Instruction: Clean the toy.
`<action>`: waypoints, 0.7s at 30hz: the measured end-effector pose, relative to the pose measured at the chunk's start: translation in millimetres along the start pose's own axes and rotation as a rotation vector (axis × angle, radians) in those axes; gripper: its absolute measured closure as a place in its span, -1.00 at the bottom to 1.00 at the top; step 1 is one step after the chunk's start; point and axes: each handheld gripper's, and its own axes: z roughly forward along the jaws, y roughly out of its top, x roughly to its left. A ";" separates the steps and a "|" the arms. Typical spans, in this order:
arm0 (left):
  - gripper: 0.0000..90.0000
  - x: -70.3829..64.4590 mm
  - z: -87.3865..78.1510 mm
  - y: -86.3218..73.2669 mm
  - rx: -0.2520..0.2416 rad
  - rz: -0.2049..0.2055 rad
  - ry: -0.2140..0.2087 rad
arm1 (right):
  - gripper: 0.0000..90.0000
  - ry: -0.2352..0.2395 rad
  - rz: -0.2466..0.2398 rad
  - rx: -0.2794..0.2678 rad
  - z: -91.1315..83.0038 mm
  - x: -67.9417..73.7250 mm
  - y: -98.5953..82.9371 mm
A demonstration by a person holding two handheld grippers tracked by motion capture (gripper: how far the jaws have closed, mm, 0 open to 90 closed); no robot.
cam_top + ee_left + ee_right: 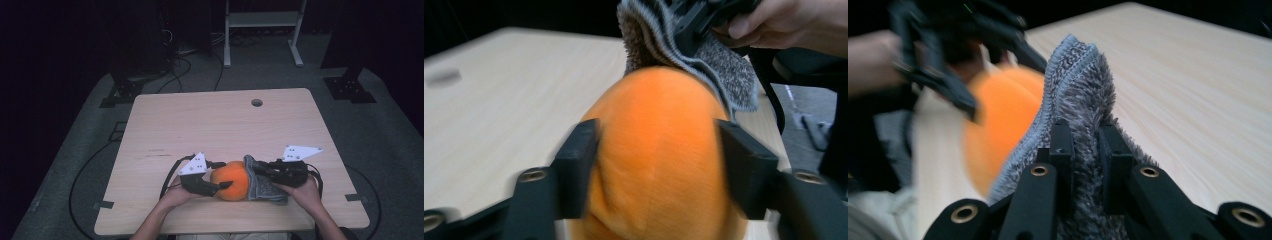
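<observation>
Your left gripper (220, 186) has its jaws spread wide and pressed against both flanks of the orange plush ball (231, 180), which sits on the table (200, 120) near your edge. Your right gripper (265, 172) is nearly closed, pinching a fold of the grey fuzzy cloth (260, 182) (its ribbed hem stands upright). The cloth touches the ball's right side, so it lies directly between your two grippers.

Wooden table (200, 125) bearing orange ball (232, 179), grey cloth (262, 187)
</observation>
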 end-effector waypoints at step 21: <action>-0.38 0.3 7.5 -1.6 0.038 -0.072 -0.030 | 0.76 -0.007 0.003 0.029 4.2 -3.9 -4.2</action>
